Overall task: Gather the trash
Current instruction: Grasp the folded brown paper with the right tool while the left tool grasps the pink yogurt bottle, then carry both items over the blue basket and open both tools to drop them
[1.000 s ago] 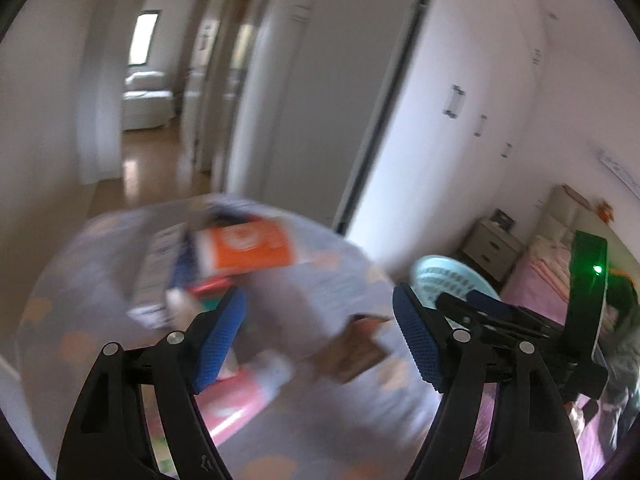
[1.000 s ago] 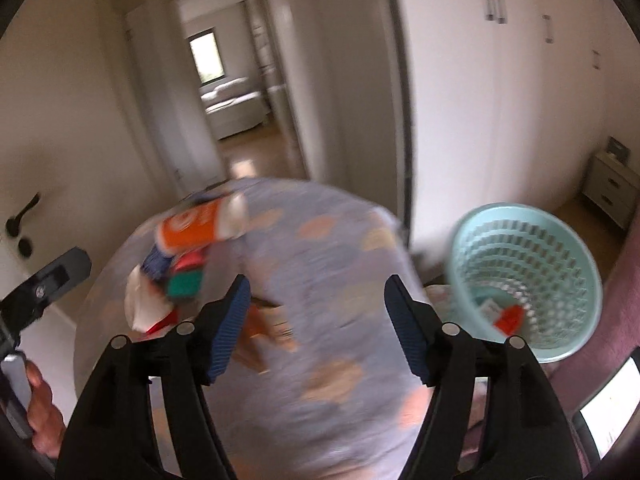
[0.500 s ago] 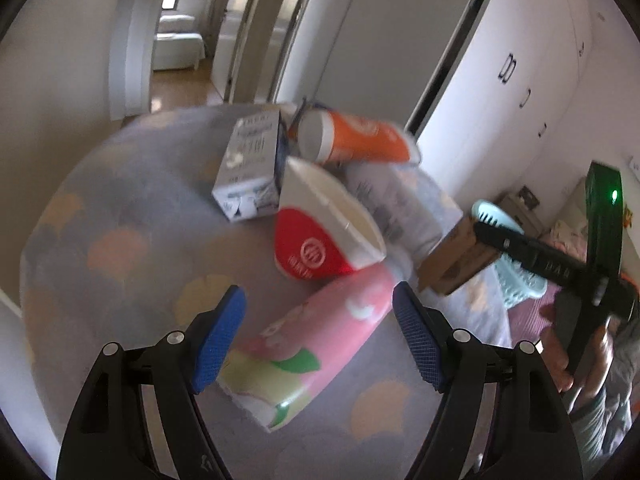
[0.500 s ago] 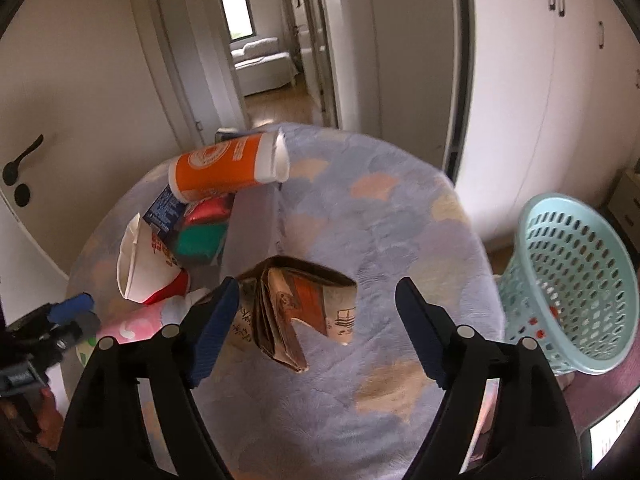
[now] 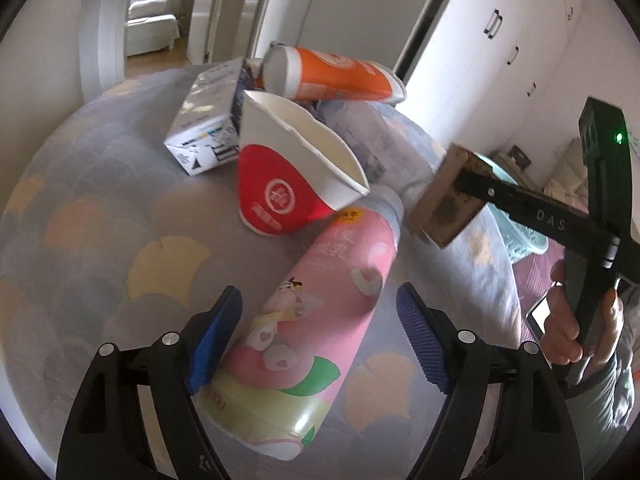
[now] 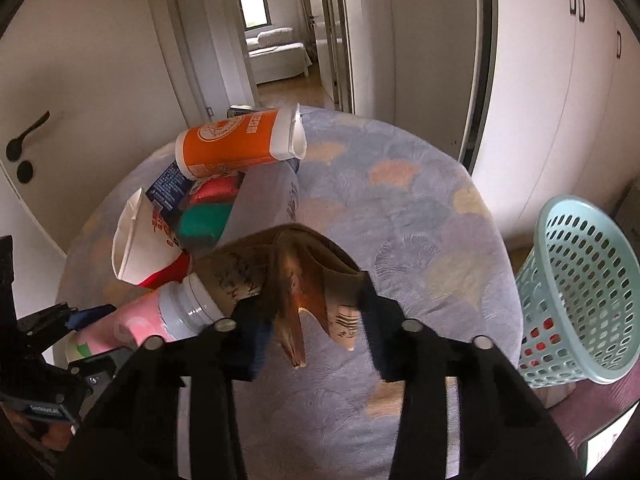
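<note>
A pink bottle [image 5: 320, 300] lies on the round cloth-covered table [image 5: 100, 220], between the jaws of my left gripper [image 5: 318, 340]. Those jaws are opening and the right pad stands clear of the bottle. My right gripper [image 6: 312, 328] is closing on a crumpled brown paper carton [image 6: 304, 268], and its pads press on it just above the cloth. Behind the bottle lie a squashed red-and-white paper cup [image 5: 296, 172], a white carton [image 5: 208, 128] and an orange canister [image 5: 332, 76]. A light blue basket [image 6: 580, 300] stands beside the table on the right.
Red and green packets [image 6: 208, 212] lie under the orange canister. The basket holds some red scraps. A door with a black handle [image 6: 24, 148] is at the left and white wardrobes [image 6: 560, 80] at the right. A hand [image 5: 568, 328] holds the right gripper.
My left gripper has come down over the pile until the pink bottle lies between its jaws. My right gripper's jaws have gone from wide apart to closed on the brown carton.
</note>
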`<state>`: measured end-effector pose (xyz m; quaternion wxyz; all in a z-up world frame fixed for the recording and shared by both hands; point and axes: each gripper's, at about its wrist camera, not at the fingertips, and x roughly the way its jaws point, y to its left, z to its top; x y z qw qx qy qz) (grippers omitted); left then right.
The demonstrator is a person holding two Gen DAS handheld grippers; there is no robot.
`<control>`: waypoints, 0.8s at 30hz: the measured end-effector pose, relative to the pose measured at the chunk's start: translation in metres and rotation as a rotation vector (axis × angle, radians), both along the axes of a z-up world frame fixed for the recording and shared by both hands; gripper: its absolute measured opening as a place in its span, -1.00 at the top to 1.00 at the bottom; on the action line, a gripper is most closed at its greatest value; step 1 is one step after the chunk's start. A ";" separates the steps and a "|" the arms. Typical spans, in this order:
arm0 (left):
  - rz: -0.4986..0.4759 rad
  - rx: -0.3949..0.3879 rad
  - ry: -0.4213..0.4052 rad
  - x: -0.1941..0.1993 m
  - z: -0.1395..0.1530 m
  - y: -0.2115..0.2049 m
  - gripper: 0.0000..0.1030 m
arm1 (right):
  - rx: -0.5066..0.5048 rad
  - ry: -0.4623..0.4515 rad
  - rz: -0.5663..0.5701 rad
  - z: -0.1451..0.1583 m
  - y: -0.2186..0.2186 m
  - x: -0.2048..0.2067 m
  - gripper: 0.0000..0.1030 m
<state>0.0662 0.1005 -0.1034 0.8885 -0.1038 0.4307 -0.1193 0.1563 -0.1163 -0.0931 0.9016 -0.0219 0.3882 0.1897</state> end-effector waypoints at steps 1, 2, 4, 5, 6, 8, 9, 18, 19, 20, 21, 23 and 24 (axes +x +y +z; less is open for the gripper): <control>-0.003 0.006 0.006 -0.001 0.000 -0.002 -0.50 | 0.003 0.000 0.003 0.000 -0.001 -0.002 0.38; -0.006 0.015 0.014 -0.001 -0.001 -0.005 -0.50 | 0.006 0.002 0.004 0.000 0.000 -0.002 0.40; -0.009 0.037 0.026 -0.001 -0.002 -0.014 -0.50 | 0.012 0.003 0.002 0.000 -0.002 -0.005 0.43; -0.010 0.051 0.032 -0.002 -0.003 -0.017 -0.50 | 0.013 0.002 0.002 0.000 -0.002 -0.006 0.45; -0.010 0.063 0.035 -0.003 -0.004 -0.020 -0.50 | 0.016 0.001 0.003 0.000 -0.003 -0.008 0.46; -0.007 0.079 0.040 -0.004 -0.003 -0.027 -0.50 | 0.018 -0.003 -0.001 0.001 -0.005 -0.010 0.47; -0.005 0.085 0.039 -0.004 -0.003 -0.030 -0.44 | 0.018 -0.006 -0.002 0.001 -0.006 -0.011 0.48; -0.022 0.032 0.019 -0.009 0.001 -0.040 0.08 | 0.039 -0.041 -0.029 0.015 -0.025 -0.021 0.49; -0.031 0.021 0.011 -0.010 0.003 -0.041 0.08 | 0.042 -0.044 -0.032 0.016 -0.028 -0.022 0.49; -0.044 0.003 0.002 -0.012 0.005 -0.043 0.08 | 0.042 -0.047 -0.036 0.018 -0.030 -0.023 0.49; -0.054 -0.011 -0.005 -0.012 0.007 -0.045 0.08 | 0.043 -0.049 -0.040 0.018 -0.032 -0.023 0.49; -0.074 -0.033 -0.020 -0.014 0.012 -0.050 0.08 | 0.049 -0.052 -0.049 0.021 -0.037 -0.024 0.49; -0.084 -0.038 -0.029 -0.015 0.014 -0.055 0.08 | 0.052 -0.055 -0.051 0.022 -0.040 -0.025 0.49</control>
